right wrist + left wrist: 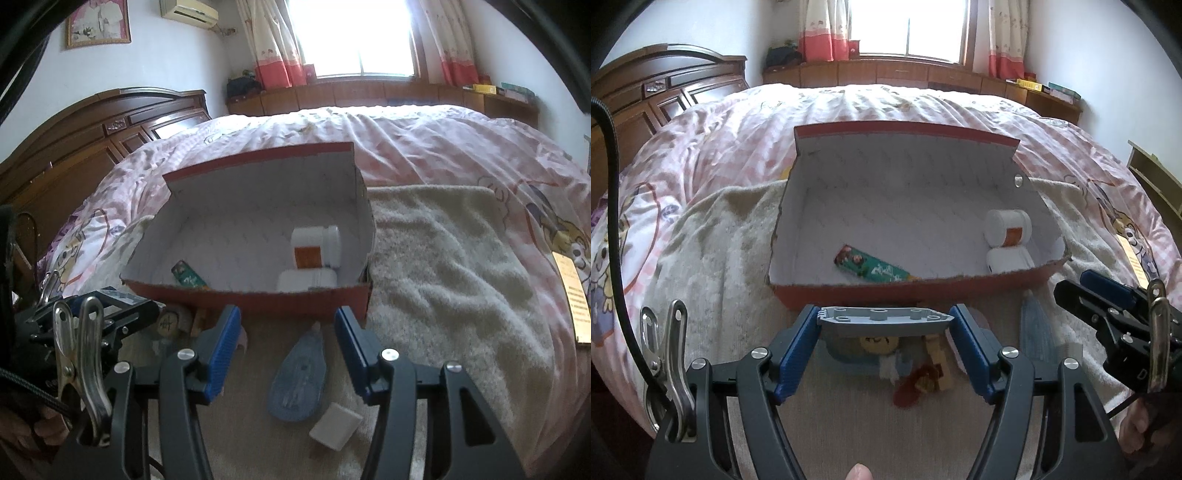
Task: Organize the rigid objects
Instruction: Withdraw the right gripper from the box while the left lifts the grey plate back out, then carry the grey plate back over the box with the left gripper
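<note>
Toys lie on a cream blanket [713,236] spread over the pink quilt of a bed [886,107]. From the left wrist view, the left gripper [884,321] pinches a grey studded plastic piece [882,319] between its blue jaws, holding it flat and clear of the blanket, just before the near wall of an open red box [905,291]. Inside the box lie a green wrapper bar [873,267] near the front wall and two white bottles [1008,240] in the right front corner, one tipped on its side with an orange label. Under the held piece sits a small heap of toys [916,365], yellow, red and tan. A blue boat-shaped piece [1036,328] lies to the right on the blanket. The right gripper [1108,306] shows at the right edge.

From the right wrist view, the right gripper [288,339] has its jaws spread wide, holding nothing, above the blue boat-shaped piece [299,384], which lies flat on the blanket between the jaw tips. A small white block [336,424] rests just beside its near end. The box [258,299] stands beyond, bottles [314,254] and bar [188,278] inside.
</note>
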Demonstrator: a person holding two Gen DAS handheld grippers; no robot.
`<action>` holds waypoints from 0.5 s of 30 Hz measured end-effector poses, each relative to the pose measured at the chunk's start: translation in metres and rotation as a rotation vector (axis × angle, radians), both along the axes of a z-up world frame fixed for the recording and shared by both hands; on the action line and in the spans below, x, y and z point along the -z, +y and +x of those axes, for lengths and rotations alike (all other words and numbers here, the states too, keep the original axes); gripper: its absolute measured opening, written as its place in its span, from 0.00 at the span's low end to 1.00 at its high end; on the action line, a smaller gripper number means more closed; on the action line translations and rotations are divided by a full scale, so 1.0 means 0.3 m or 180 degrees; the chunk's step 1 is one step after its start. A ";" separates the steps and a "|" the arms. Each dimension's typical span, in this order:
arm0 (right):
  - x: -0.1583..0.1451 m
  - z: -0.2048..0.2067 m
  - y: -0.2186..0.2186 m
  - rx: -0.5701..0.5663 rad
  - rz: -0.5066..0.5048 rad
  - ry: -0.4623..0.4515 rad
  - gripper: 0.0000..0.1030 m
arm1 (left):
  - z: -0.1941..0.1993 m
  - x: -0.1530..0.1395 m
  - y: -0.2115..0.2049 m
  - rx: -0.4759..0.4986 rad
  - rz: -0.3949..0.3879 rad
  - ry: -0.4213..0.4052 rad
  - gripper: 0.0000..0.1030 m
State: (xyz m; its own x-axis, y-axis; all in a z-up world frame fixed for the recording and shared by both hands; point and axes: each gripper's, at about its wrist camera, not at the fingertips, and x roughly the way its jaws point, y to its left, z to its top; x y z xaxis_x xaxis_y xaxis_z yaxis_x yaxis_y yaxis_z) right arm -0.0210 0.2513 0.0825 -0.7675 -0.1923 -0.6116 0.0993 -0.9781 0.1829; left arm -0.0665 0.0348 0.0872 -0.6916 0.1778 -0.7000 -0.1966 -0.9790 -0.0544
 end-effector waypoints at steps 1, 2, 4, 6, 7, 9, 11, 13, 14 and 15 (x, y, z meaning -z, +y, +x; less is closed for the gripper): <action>0.003 0.005 0.000 -0.0001 0.0001 -0.0010 0.54 | 0.004 0.002 -0.003 -0.0001 0.0005 -0.0008 0.70; 0.008 0.010 -0.001 -0.0001 0.0001 -0.0019 0.54 | 0.009 0.005 -0.008 -0.0004 0.0015 -0.0022 0.70; 0.015 0.019 -0.003 -0.0002 0.0002 -0.0039 0.54 | 0.018 0.012 -0.016 -0.0015 0.0028 -0.0041 0.70; 0.024 0.031 -0.002 0.0004 0.0008 -0.0064 0.54 | 0.029 0.018 -0.023 -0.0027 0.0034 -0.0057 0.70; 0.029 0.038 0.000 0.0008 0.0010 -0.0076 0.54 | 0.034 0.021 -0.025 -0.0031 0.0036 -0.0063 0.70; 0.034 0.047 0.003 0.0019 0.0013 -0.0091 0.54 | 0.044 0.027 -0.031 -0.0042 0.0042 -0.0076 0.70; 0.040 0.062 0.008 0.0031 0.0022 -0.0106 0.54 | 0.053 0.033 -0.036 -0.0047 0.0050 -0.0088 0.70; 0.045 0.076 0.013 0.0043 0.0039 -0.0114 0.54 | 0.061 0.043 -0.038 -0.0049 0.0057 -0.0112 0.70; 0.047 0.082 0.017 0.0047 0.0047 -0.0117 0.54 | 0.064 0.046 -0.039 -0.0048 0.0060 -0.0125 0.70; 0.049 0.088 0.020 0.0052 0.0054 -0.0122 0.54 | 0.069 0.053 -0.039 -0.0045 0.0061 -0.0142 0.70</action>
State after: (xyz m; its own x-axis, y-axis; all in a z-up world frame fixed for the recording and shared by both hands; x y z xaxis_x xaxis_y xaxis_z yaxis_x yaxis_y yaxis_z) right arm 0.0053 0.2572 0.0680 -0.7464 -0.1692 -0.6436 0.0765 -0.9826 0.1695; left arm -0.0459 0.0232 0.0714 -0.6624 0.1819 -0.7268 -0.1797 -0.9803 -0.0816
